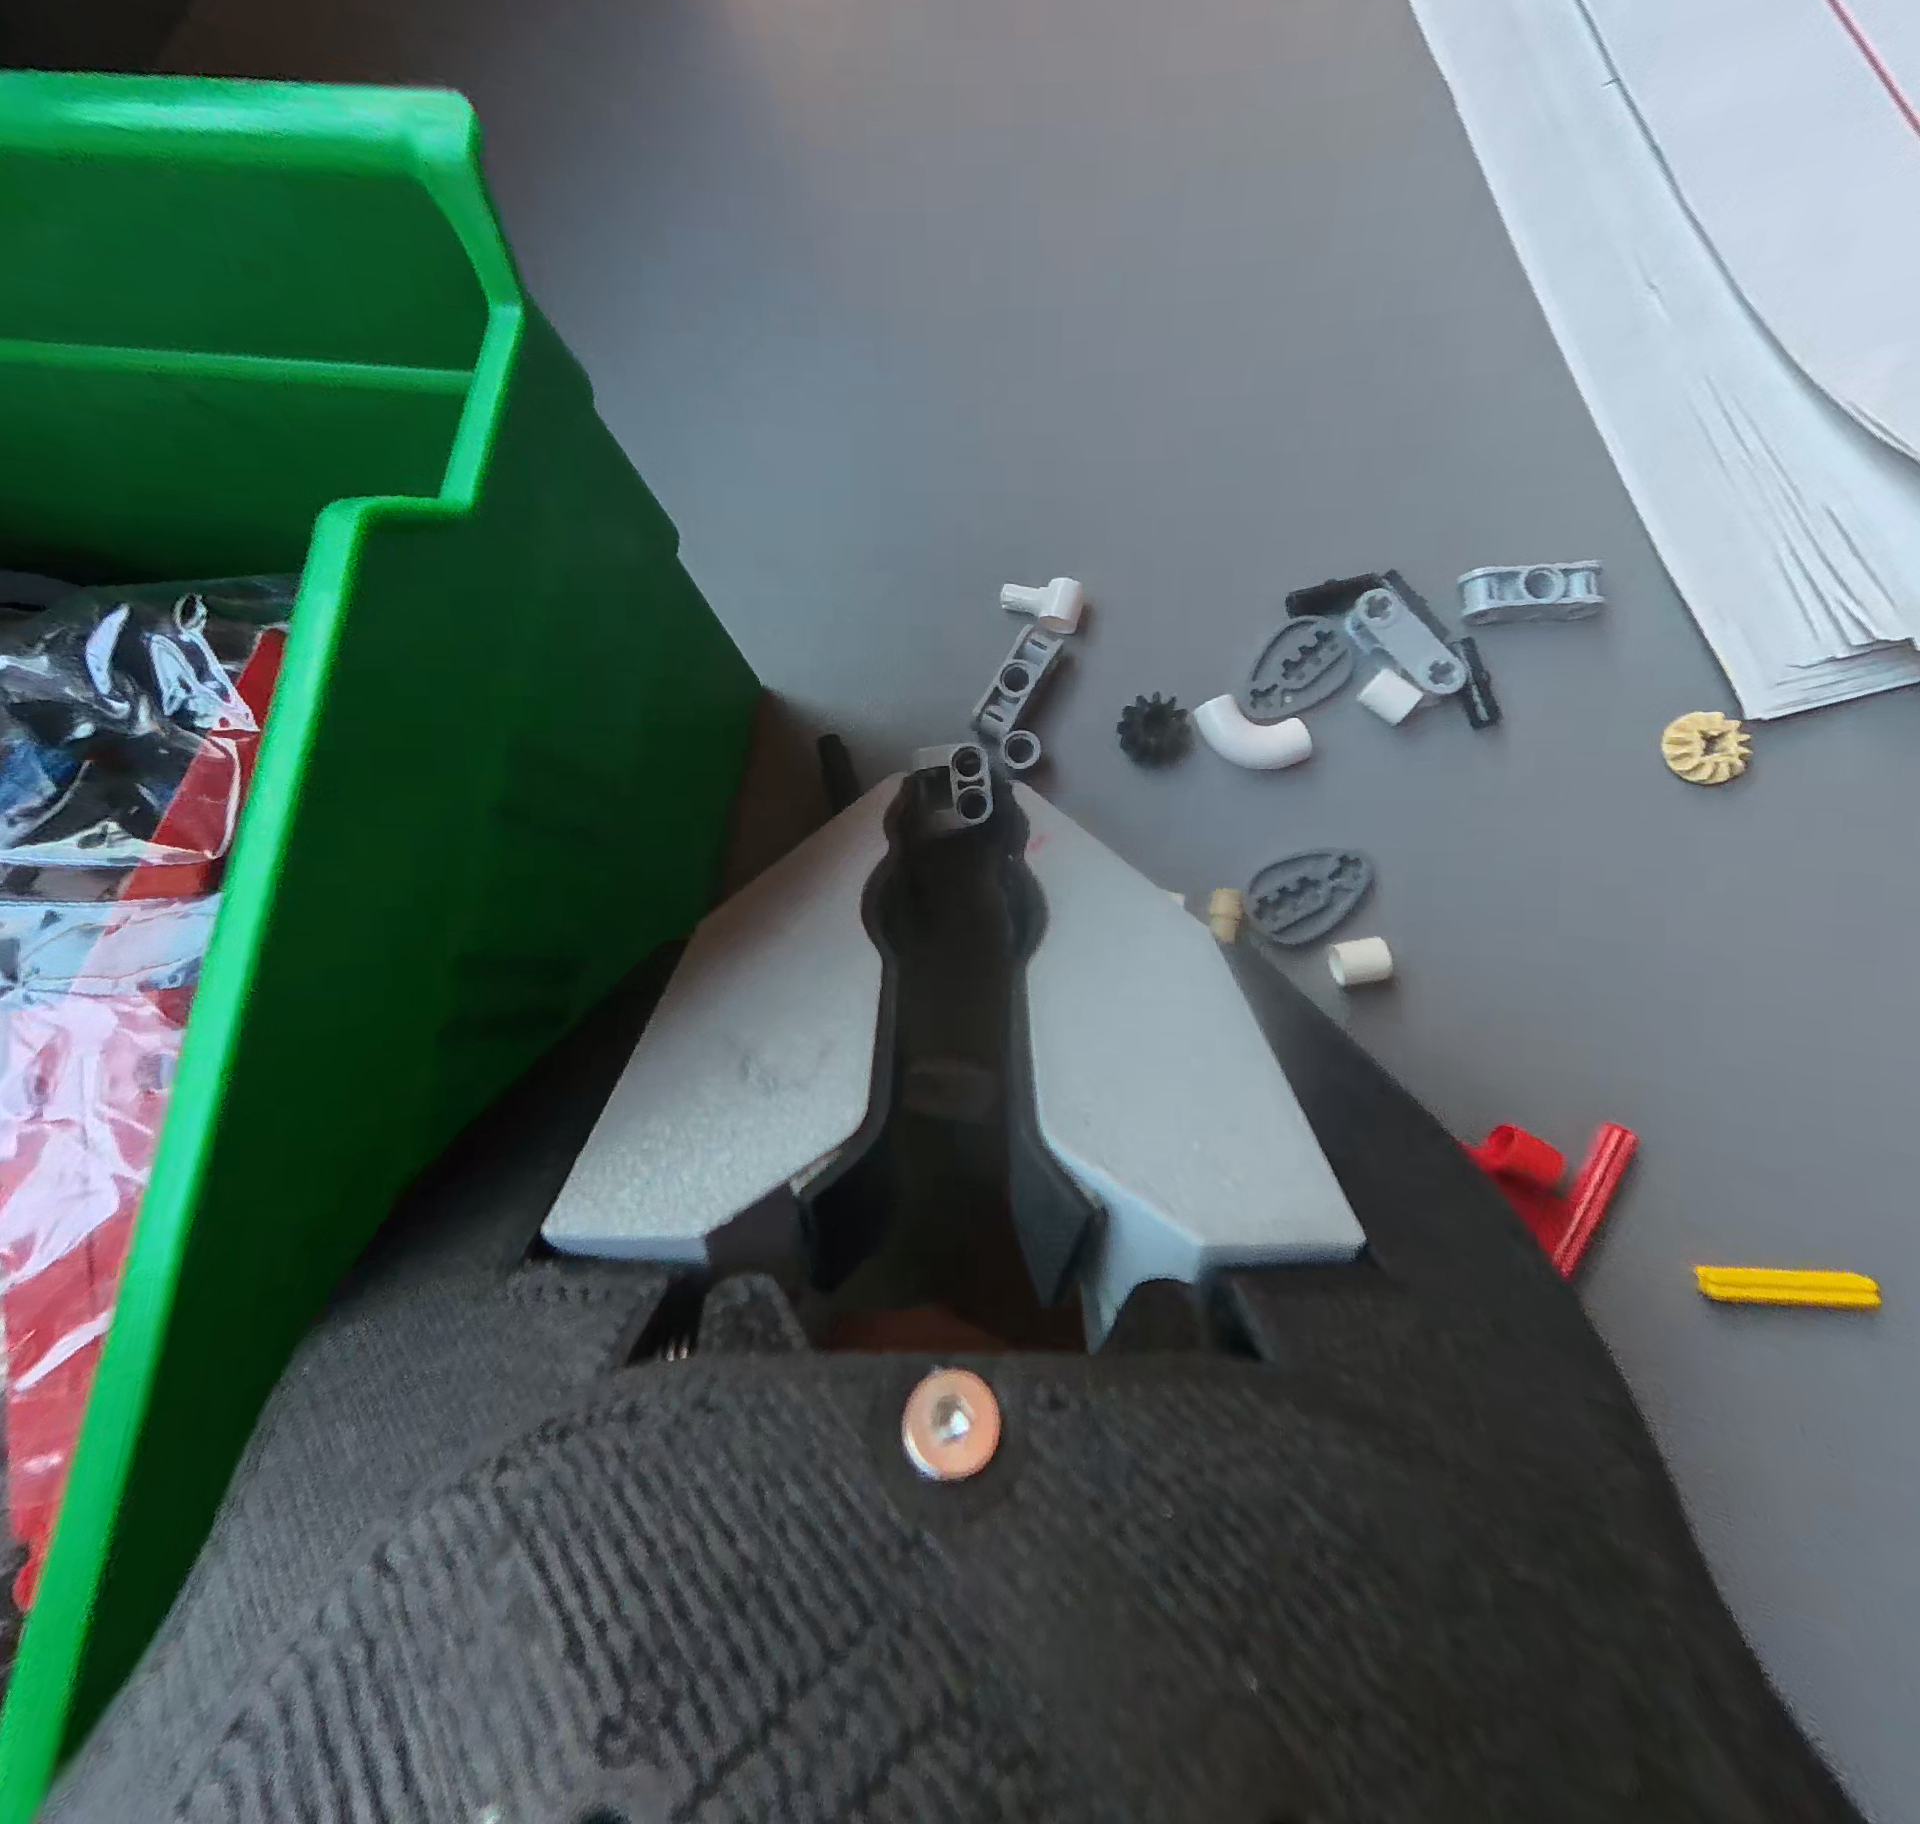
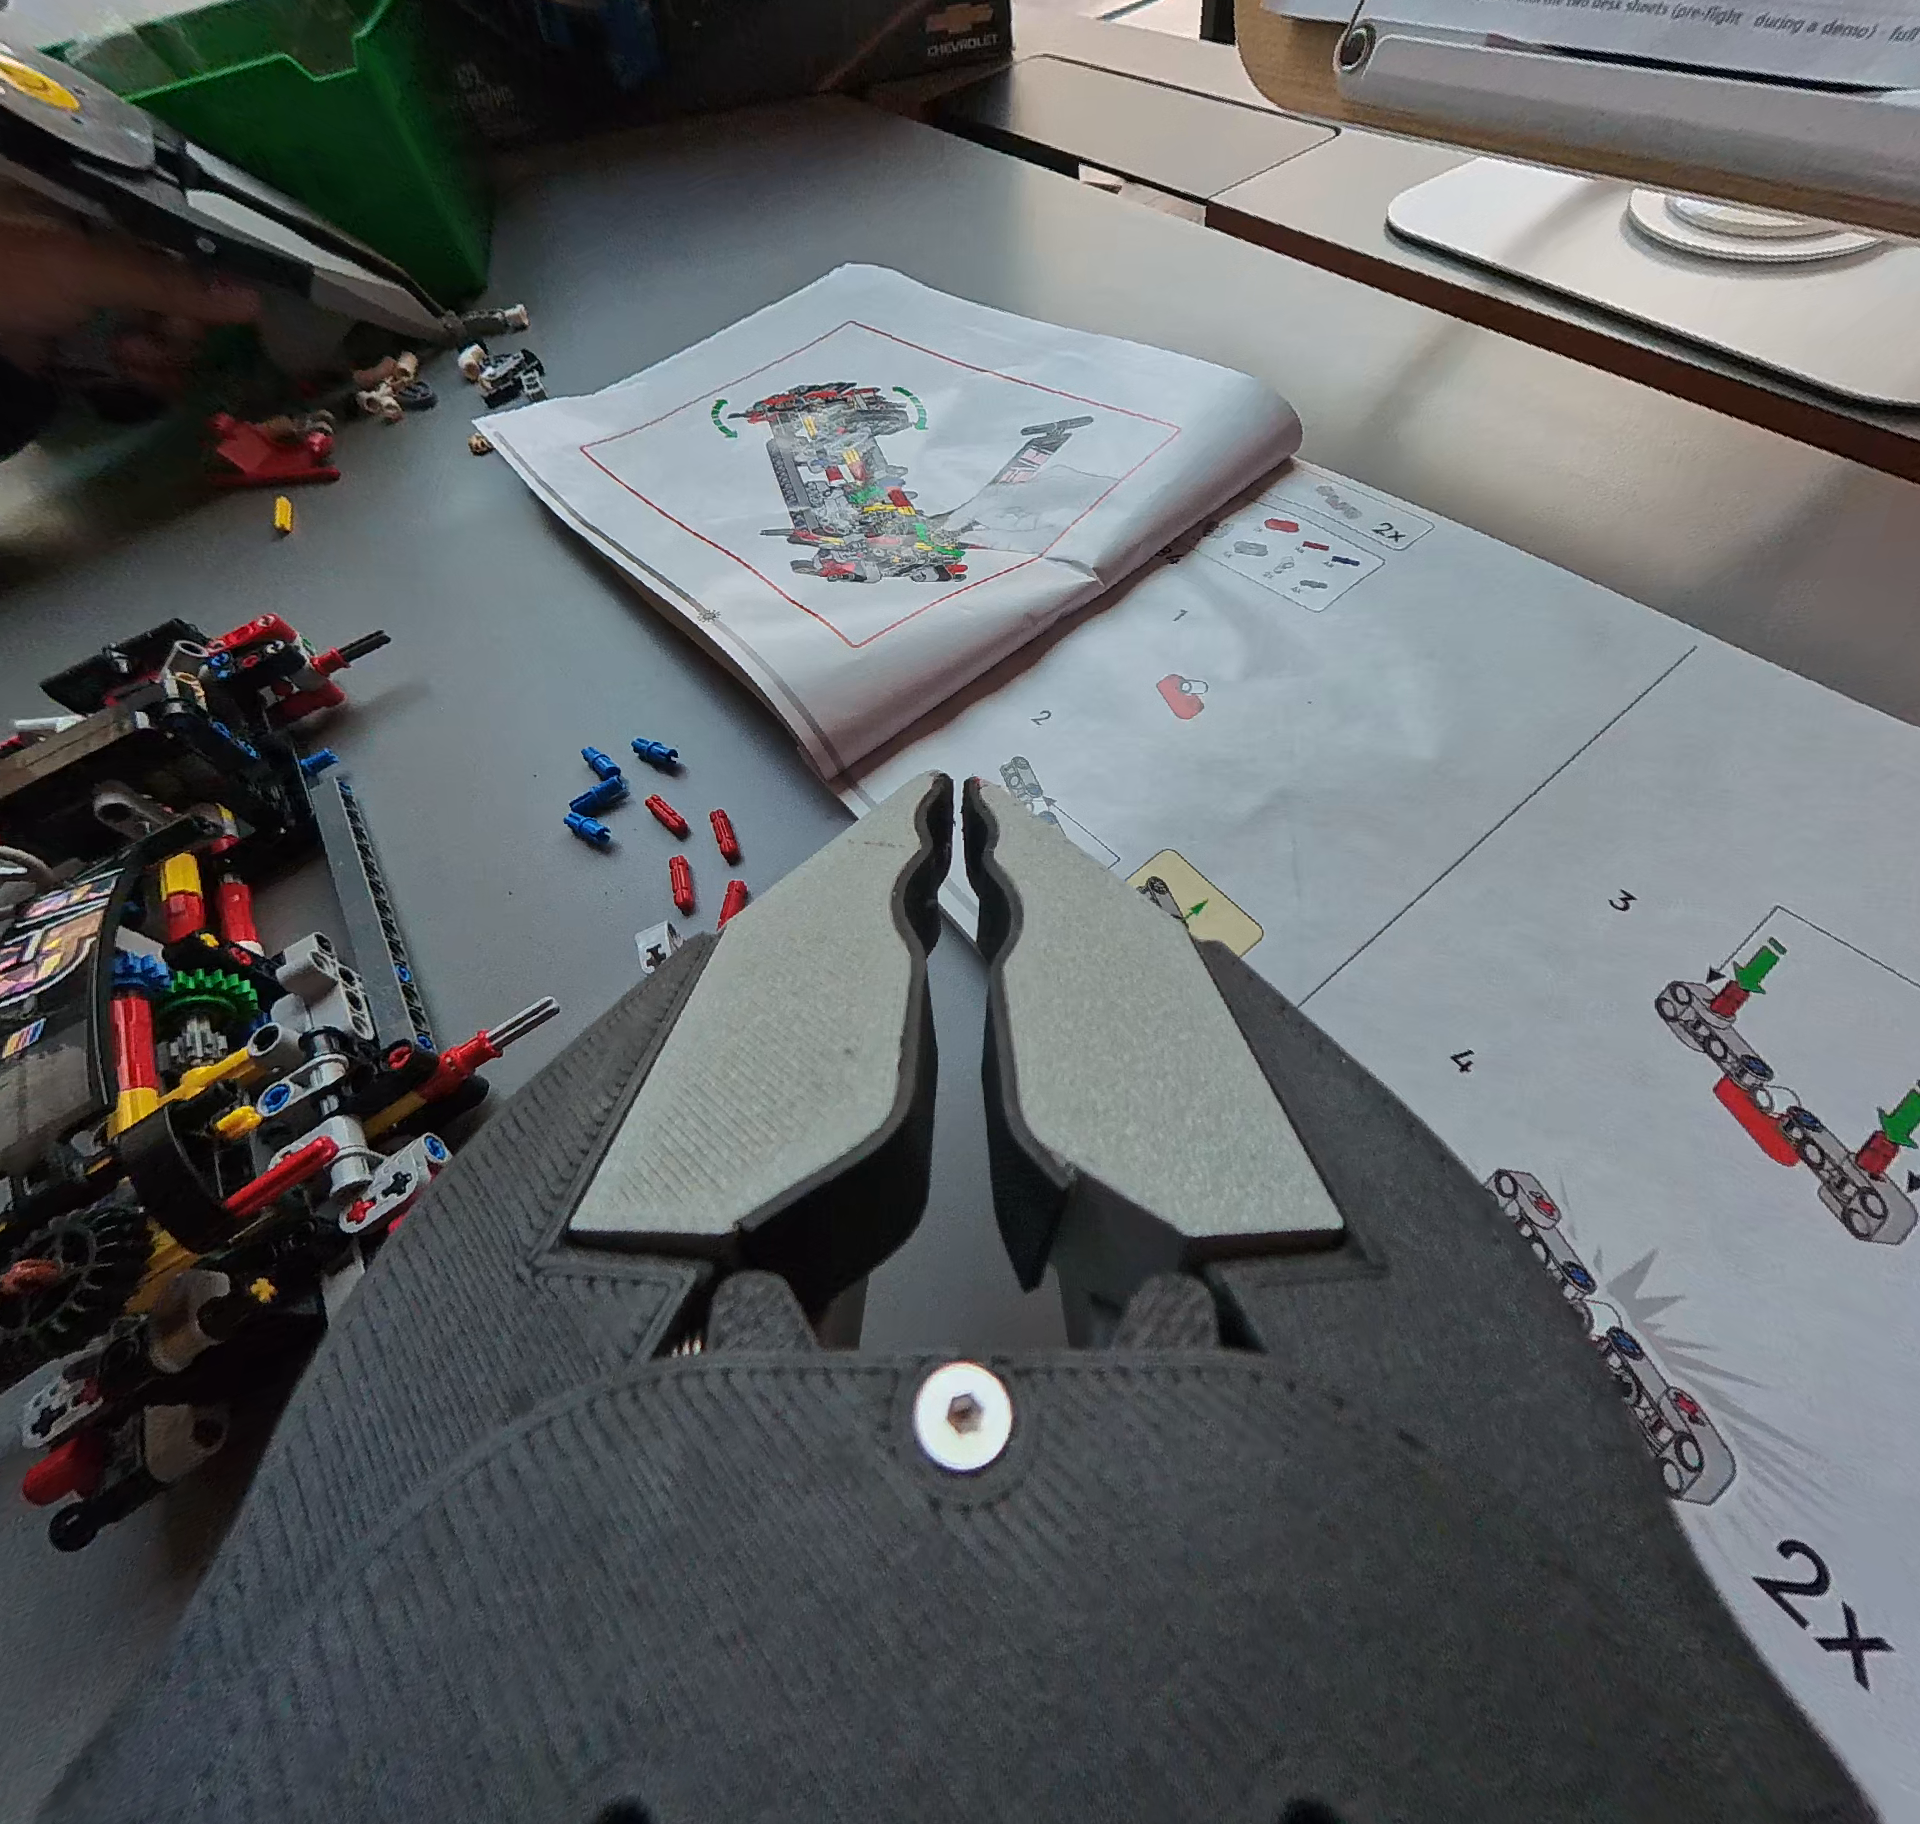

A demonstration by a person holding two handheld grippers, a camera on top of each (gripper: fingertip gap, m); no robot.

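Jaws of the left gripper (image 1: 961, 787) stand nearly closed, pinching a small grey two-hole connector block (image 1: 964, 783) at the tips, just above the matte grey table (image 1: 1039, 372). Only the left wrist view shows the scatter close by: a grey liftarm (image 1: 1020, 678), a white elbow tube (image 1: 1252, 733), a black bevel gear (image 1: 1151, 730), two oval grey plates (image 1: 1311, 896), a tan gear (image 1: 1704, 748), a yellow axle (image 1: 1787, 1288). A glossy green plastic bin (image 1: 416, 683) holding crinkled clear bags stands to the left.

From the right wrist view, the right gripper (image 2: 957, 800) has its wavy rubber-lined fingers all but together, holding nothing, hovering over an open paper instruction booklet (image 2: 1455, 787). Blue pins (image 2: 608, 787) and red pins (image 2: 696, 844) lie nearby, beside a half-built multicoloured model chassis (image 2: 177, 995).
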